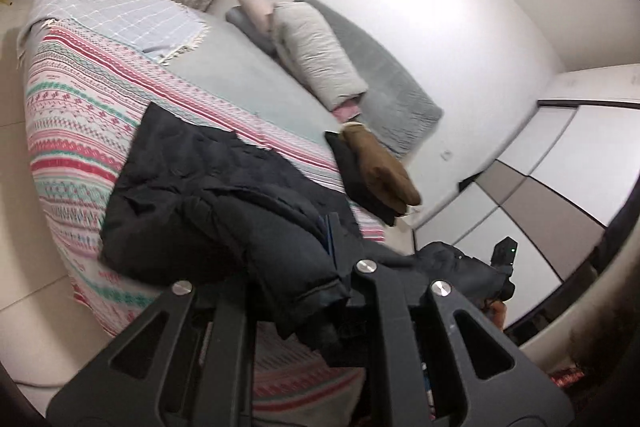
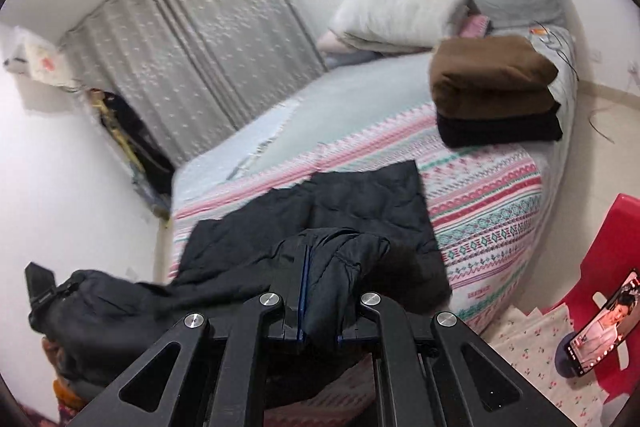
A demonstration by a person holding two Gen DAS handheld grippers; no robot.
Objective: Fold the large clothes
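The left tool (image 1: pixel 320 267) is clamped on a fold of the dark puffer jacket (image 1: pixel 208 195), and the right tool (image 2: pixel 316 291) pinches another bunched edge of it. The jacket's near edge hangs lifted between the 2 tools (its far part lies on the striped blanket (image 2: pixel 488 211)) at the near side of the bed (image 2: pixel 360 95). Far right sits a folded brown garment (image 2: pixel 488 75) atop a folded black garment (image 2: pixel 500 129).

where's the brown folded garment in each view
Left wrist: brown folded garment right of centre, on a black folded one, at the bed's far edge.
Right wrist: upper right, on the same black folded garment.
Shared landmark: the pale pillow at the headboard.
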